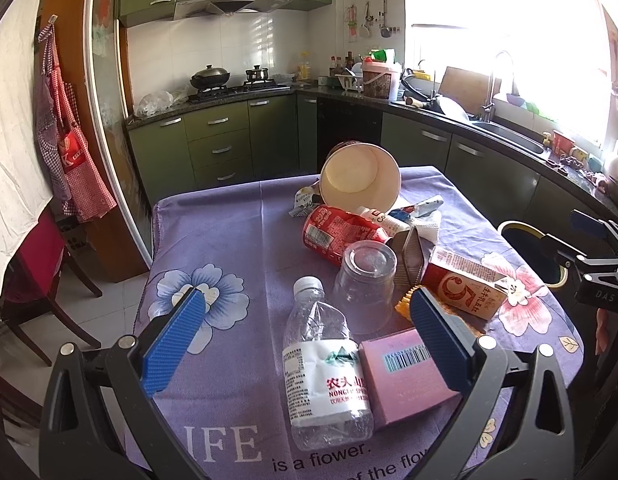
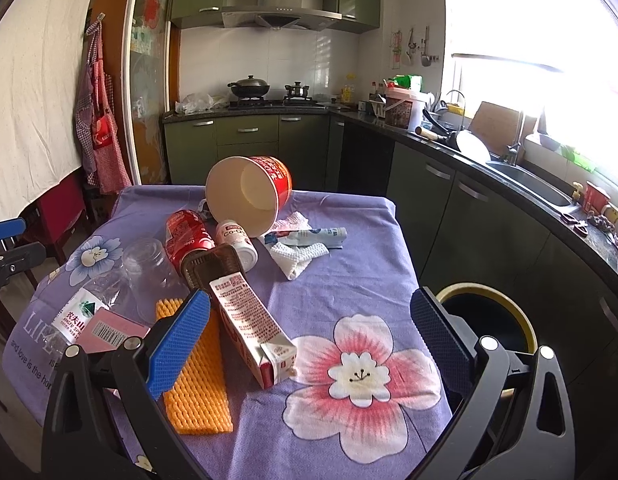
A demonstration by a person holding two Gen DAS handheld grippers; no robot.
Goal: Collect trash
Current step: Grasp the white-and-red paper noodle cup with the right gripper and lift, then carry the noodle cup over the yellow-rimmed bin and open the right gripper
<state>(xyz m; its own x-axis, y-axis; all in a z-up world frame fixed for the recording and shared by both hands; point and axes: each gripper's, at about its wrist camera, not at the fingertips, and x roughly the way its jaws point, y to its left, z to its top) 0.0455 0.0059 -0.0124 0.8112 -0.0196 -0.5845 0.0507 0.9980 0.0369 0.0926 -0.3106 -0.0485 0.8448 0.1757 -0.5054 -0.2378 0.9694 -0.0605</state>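
Trash lies on a purple flowered tablecloth [image 1: 229, 240]. Nearest my open left gripper [image 1: 305, 300] are a crushed water bottle [image 1: 323, 368] and a pink box [image 1: 409, 376], both below its blue fingers. Beyond them stand an upturned clear cup [image 1: 365, 284], a red can [image 1: 341, 234], a red-and-white milk carton [image 1: 465, 284] and a tipped paper bowl [image 1: 361, 180]. My right gripper [image 2: 309, 308] is open above the tablecloth, with the milk carton [image 2: 253, 328] and an orange foam net [image 2: 199, 384] near its left finger. A bin [image 2: 489, 320] with a yellow rim stands beside the table at right.
A crumpled tissue [image 2: 297, 258], a squeezed tube [image 2: 317, 236] and a small white bottle [image 2: 237, 242] lie mid-table. Kitchen counters [image 2: 469, 160] with a sink run along the right. A chair [image 1: 41, 272] stands left of the table.
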